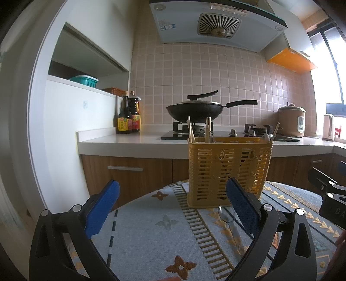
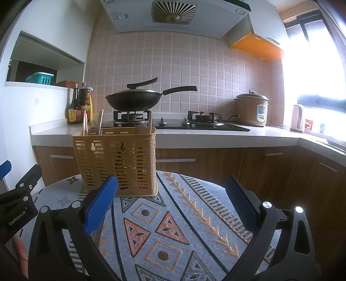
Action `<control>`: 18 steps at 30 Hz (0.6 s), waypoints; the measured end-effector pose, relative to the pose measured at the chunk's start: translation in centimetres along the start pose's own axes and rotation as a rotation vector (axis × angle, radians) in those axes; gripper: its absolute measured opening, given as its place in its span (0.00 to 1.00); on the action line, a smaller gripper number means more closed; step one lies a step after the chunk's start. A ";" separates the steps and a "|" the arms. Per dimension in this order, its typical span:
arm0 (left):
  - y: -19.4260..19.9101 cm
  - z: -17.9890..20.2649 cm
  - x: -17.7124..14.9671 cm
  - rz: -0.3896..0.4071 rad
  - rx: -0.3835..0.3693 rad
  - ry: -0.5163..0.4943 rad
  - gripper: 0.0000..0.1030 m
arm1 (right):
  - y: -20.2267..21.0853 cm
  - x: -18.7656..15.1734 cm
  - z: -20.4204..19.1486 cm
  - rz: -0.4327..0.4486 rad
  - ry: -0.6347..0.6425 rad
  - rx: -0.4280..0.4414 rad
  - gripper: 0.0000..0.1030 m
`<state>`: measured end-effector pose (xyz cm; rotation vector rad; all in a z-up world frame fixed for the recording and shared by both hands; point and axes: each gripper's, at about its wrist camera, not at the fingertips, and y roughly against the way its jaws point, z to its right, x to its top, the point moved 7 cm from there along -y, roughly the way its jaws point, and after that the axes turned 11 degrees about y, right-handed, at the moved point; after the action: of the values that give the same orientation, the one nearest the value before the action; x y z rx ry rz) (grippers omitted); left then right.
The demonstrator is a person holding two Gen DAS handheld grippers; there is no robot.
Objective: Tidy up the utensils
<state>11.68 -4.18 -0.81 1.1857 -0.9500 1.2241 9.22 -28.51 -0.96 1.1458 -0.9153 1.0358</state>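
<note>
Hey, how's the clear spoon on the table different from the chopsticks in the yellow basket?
The clear spoon lies flat on the patterned tablecloth, while the chopsticks stand nearly upright in the yellow basket. The clear spoon looks like see-through plastic; the chopsticks are pale, opaque and wood-coloured. The spoon sits outside the basket, just in front of it and beside one finger of the left gripper; the chopsticks are already stowed. Neither is held by a gripper.

A home kitchen. A black wok (image 2: pixel 134 100) sits on a gas stove (image 2: pixel 173 123) under a range hood (image 2: pixel 173 15), against a pink tiled wall (image 2: pixel 194 64). A rice cooker (image 2: pixel 252 109), sauce bottles (image 2: pixel 79 106) and a kettle (image 2: pixel 297 118) stand on the white counter (image 2: pixel 216 138) above wooden cabinets (image 2: pixel 216 162).
</note>
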 end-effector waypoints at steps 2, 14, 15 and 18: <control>0.0 -0.1 0.0 -0.001 0.003 -0.001 0.93 | 0.0 0.0 0.0 0.000 0.003 0.001 0.92; 0.0 0.0 0.1 0.008 0.040 -0.030 0.93 | -0.1 0.1 0.0 0.000 0.006 0.003 0.92; 0.0 0.0 0.1 0.005 0.041 -0.030 0.93 | -0.1 0.1 0.0 0.000 0.006 0.004 0.92; 0.0 -0.1 0.1 0.005 0.046 -0.026 0.93 | -0.2 0.1 0.1 0.001 0.003 0.002 0.92</control>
<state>11.71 -4.04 -0.77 1.2386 -0.9485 1.2434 9.40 -28.60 -0.94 1.1451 -0.9124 1.0397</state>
